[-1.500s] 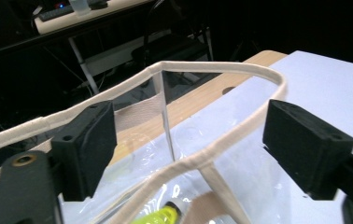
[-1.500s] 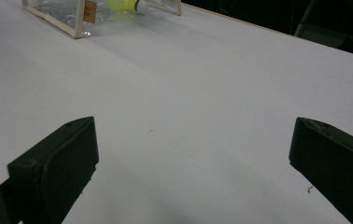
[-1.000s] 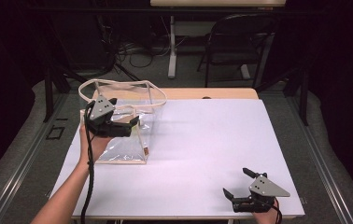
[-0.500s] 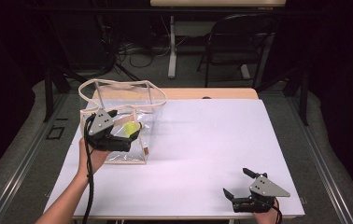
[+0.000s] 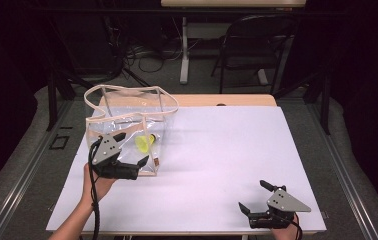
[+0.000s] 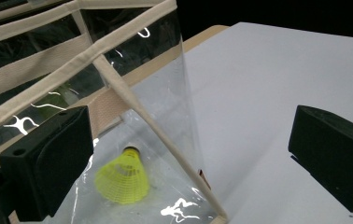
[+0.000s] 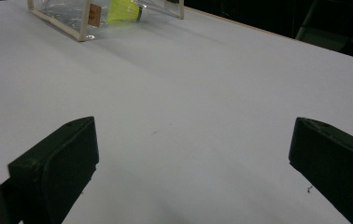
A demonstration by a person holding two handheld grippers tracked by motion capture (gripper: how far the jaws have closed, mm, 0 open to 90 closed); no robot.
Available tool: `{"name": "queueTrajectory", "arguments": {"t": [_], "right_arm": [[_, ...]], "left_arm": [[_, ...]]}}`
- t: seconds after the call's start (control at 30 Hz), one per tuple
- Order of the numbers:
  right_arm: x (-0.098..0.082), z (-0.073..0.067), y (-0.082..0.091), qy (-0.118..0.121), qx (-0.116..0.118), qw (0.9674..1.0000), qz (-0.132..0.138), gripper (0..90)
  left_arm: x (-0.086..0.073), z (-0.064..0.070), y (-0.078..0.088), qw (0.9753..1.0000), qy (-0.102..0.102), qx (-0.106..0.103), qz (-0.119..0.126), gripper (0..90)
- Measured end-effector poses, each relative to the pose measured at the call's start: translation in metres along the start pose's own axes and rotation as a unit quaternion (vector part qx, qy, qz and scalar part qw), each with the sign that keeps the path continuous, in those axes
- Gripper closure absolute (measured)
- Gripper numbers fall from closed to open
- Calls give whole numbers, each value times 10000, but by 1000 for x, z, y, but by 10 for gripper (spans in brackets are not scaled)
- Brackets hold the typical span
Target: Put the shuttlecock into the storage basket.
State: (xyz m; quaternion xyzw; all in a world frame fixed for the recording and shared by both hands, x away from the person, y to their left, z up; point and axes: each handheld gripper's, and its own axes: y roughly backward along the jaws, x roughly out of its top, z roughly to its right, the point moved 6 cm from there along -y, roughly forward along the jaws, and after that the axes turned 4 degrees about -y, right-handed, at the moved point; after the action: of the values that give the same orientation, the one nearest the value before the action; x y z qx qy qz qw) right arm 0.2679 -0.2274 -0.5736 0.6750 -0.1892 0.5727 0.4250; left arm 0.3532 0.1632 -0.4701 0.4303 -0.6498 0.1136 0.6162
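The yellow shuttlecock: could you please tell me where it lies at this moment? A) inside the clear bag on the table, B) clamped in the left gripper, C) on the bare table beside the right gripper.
A: the yellow shuttlecock lies on the floor of the clear bag, behind its transparent wall, while the left gripper stands open outside it.

We see a glossy clear-plastic bag [image 6: 165,93] edged in matt cloth tape, a yellow plastic-mesh shuttlecock [image 6: 123,179], and a smooth matt white tabletop [image 5: 227,160].

Black chair [image 5: 257,45] and cables [image 5: 147,52] beyond white table [image 5: 227,150].
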Motion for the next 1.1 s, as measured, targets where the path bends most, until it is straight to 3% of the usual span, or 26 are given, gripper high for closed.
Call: {"name": "queueTrajectory", "arguments": {"t": [0.7,1.1], "right_arm": [[0,-2,-1,54,-30,10000,-33,11],[0,-2,-1,65,-33,10000,-47,11]], "left_arm": [[-32,27,16,9995,-74,-314,53,0],[-57,32,19,9991,-7,-431,-31,0]]}}
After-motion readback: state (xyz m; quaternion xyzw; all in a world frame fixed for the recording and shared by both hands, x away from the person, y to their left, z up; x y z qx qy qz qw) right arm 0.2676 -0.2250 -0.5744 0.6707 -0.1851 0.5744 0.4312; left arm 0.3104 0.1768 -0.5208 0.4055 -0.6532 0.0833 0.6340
